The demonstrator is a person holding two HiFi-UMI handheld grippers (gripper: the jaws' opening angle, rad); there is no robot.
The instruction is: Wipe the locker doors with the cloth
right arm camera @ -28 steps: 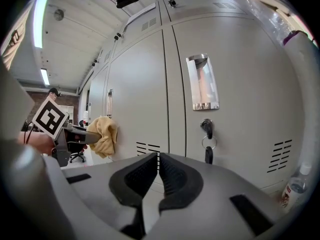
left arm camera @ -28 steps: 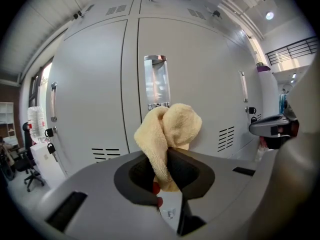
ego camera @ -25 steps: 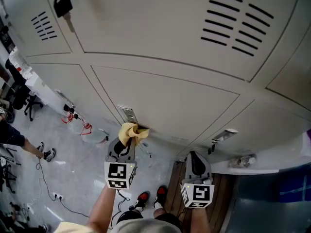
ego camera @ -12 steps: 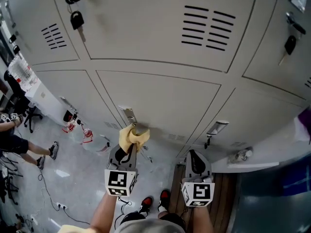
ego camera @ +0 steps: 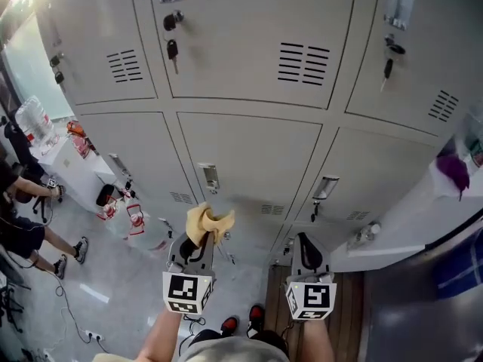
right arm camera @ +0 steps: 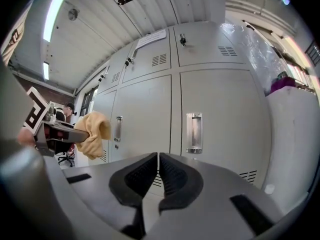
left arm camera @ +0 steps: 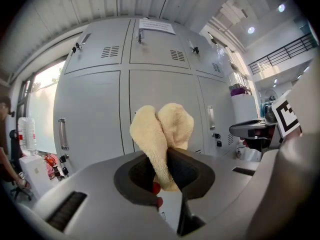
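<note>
A bank of grey locker doors point(ego camera: 249, 164) fills the head view, in an upper and a lower row. My left gripper point(ego camera: 198, 241) is shut on a bunched yellow cloth point(ego camera: 207, 222) and holds it a little short of the lower middle door point(left arm camera: 162, 109). In the left gripper view the cloth point(left arm camera: 162, 134) sticks up out of the closed jaws. My right gripper point(ego camera: 305, 249) is shut with nothing in it, pointing at a lower door with a chrome handle point(right arm camera: 194, 132). The cloth point(right arm camera: 93, 132) shows at the left of the right gripper view.
Keys point(ego camera: 173, 50) hang in the upper door locks. A white table with bottles point(ego camera: 56, 138) stands at the left, where people point(ego camera: 19, 232) are. A white counter point(ego camera: 423, 217) juts out at the right. Cables point(ego camera: 75, 308) trail on the floor.
The view has pulled back from the lockers, showing more of the upper row. Both grippers now sit farther from the doors, and the cloth is off the lower door's handle.
</note>
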